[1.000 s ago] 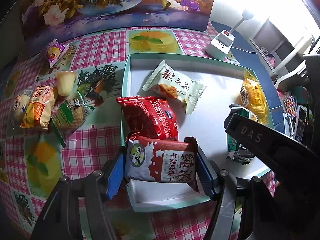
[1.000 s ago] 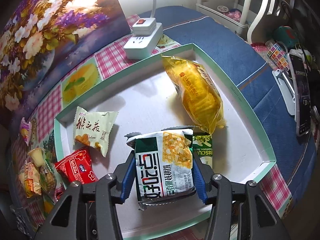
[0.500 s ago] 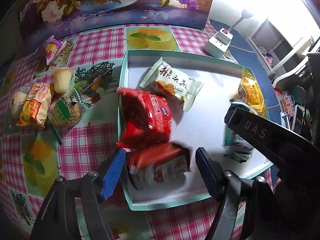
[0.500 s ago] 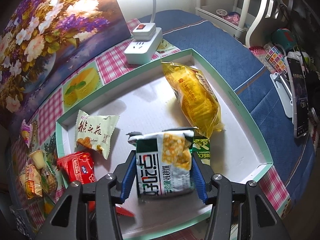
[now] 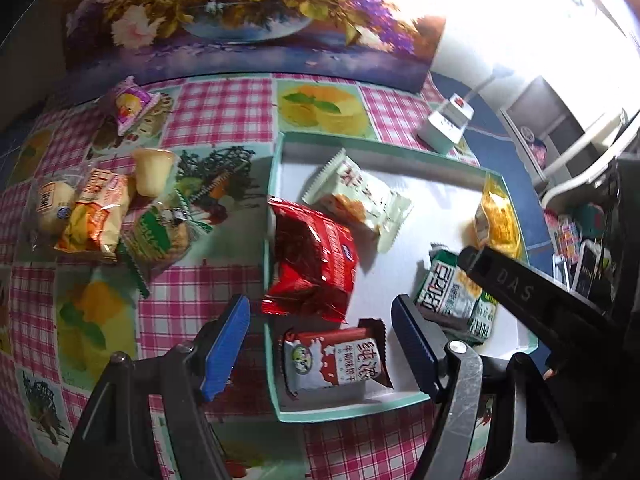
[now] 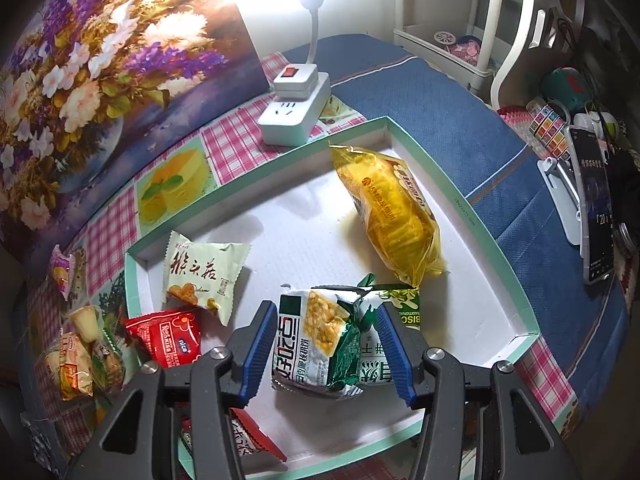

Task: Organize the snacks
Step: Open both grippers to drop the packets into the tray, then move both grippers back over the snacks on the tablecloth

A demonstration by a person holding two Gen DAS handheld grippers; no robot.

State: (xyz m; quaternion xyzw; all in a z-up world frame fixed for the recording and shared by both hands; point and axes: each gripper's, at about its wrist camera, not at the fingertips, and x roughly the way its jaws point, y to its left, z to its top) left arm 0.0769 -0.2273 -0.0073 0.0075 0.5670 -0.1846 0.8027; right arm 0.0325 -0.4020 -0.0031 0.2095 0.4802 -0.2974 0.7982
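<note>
Milk pack, red-and-white, lies flat in the tray's 6 o'clock corner, long axis 9-to-3. Left gripper fingers released. Right gripper fingers released around green pack.

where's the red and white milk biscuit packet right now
In the left wrist view, the milk biscuit packet lies flat in the tray's near left corner, just below the red snack bag, under the open left gripper.
</note>
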